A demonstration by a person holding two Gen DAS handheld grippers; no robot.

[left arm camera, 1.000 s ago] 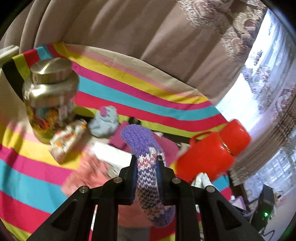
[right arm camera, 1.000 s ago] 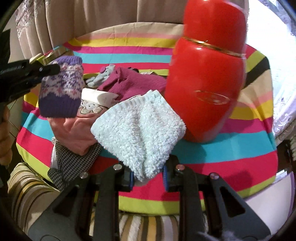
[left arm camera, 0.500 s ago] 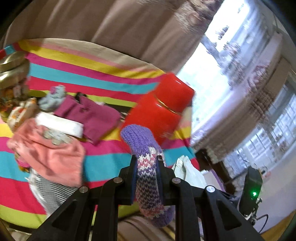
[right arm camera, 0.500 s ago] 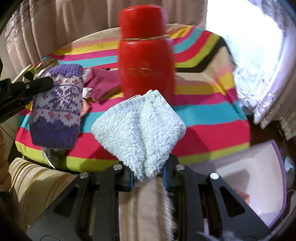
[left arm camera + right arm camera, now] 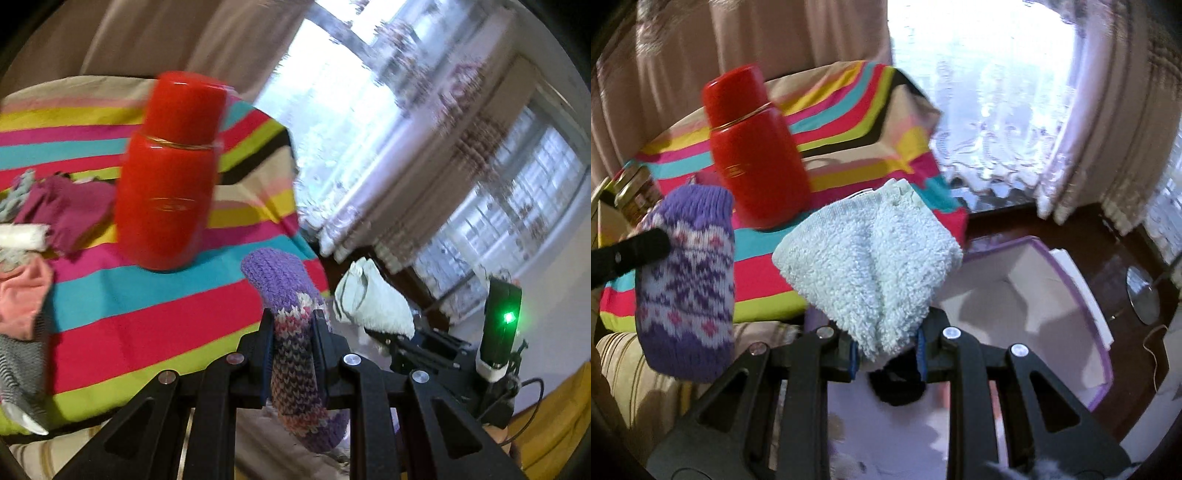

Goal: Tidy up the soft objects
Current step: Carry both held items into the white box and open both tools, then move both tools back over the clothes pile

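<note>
My left gripper (image 5: 293, 325) is shut on a purple knitted sock (image 5: 291, 362) with a pink and white pattern, held in the air past the table's right edge. The same purple knitted sock (image 5: 687, 280) hangs at the left of the right wrist view, pinched by a black finger (image 5: 646, 243). My right gripper (image 5: 886, 343) is shut on a pale mint fluffy cloth (image 5: 871, 266), held over a white box with purple rim (image 5: 1067, 280). From the left wrist view that fluffy cloth (image 5: 373, 299) shows to the right, in the other gripper.
A tall red flask (image 5: 170, 173) stands on the striped tablecloth (image 5: 147, 317) near its right edge. More soft items lie at the left: a magenta cloth (image 5: 66, 210), a pink cloth (image 5: 22, 291), a checked cloth (image 5: 18, 362). Curtains and a bright window are behind.
Both grippers swung to the right, away from the pile of soft items and off the table's edge, each still holding its item. The white box has come into the right wrist view.
</note>
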